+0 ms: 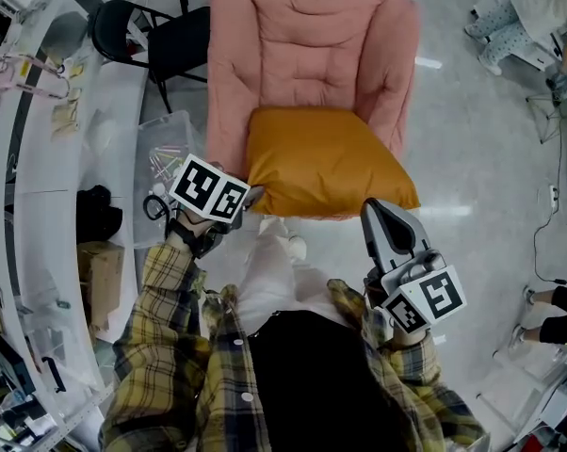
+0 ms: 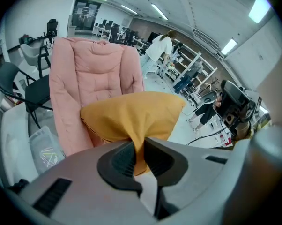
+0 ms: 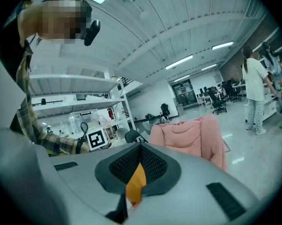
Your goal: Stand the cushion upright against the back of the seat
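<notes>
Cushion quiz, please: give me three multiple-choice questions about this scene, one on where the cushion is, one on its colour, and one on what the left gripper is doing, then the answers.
1. Where is the cushion relative to the pink armchair?
A. Over the front of its seat
B. On the floor behind it
C. Draped over the top of its backrest

2. What colour is the cushion?
A. Blue
B. White
C. Orange

3. How do the jaws of the left gripper stand?
A. Wide apart with nothing between them
B. Closed on a fold of the cushion's fabric
C. Closed with nothing between them

Answers:
1 A, since the head view shows it over the seat's front edge.
2 C, as it is orange in every view.
3 B, because the left gripper view shows orange fabric pinched between the pads.
</notes>
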Demonstrator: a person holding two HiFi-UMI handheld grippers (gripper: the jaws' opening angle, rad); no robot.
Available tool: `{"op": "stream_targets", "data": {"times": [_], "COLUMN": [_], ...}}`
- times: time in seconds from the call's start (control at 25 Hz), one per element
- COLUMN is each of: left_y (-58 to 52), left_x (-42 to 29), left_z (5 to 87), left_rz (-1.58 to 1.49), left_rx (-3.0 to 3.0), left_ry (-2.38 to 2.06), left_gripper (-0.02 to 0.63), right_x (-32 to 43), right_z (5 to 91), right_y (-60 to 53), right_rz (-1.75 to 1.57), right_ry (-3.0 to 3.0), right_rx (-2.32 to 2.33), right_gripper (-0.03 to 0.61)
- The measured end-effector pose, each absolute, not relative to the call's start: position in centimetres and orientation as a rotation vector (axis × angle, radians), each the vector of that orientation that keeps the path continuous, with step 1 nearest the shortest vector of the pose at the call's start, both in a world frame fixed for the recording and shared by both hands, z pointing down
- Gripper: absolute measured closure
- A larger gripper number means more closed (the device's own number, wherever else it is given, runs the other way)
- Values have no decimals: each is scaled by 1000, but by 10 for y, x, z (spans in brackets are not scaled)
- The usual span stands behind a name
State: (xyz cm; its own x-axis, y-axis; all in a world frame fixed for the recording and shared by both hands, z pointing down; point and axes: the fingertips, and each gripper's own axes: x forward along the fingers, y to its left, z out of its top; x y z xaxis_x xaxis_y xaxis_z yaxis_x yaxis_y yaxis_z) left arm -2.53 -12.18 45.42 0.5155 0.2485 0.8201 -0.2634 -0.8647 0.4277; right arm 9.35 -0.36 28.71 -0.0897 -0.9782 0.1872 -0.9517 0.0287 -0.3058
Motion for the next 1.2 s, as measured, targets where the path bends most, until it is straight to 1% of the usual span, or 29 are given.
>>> {"op": "stream_targets", "data": {"times": [0.28, 0.6, 1.2], "left_y": [-174, -253, -400], "left_x": [2, 24, 112], "left_z": [427, 423, 410], "left_rz": [1267, 1248, 1152], "left_rx": [2352, 2392, 2472], "left_ry": [-63, -126, -204], "left_gripper": [574, 572, 572], "right_x": [98, 118, 153], "right_z": [285, 290, 304], "right_y": [-19, -65, -179], "right_rz": [-540, -554, -595], "right_ry": [2169, 2148, 2193], "right_rx": [-2091, -2126, -2165], "right_gripper": [560, 560, 560]}}
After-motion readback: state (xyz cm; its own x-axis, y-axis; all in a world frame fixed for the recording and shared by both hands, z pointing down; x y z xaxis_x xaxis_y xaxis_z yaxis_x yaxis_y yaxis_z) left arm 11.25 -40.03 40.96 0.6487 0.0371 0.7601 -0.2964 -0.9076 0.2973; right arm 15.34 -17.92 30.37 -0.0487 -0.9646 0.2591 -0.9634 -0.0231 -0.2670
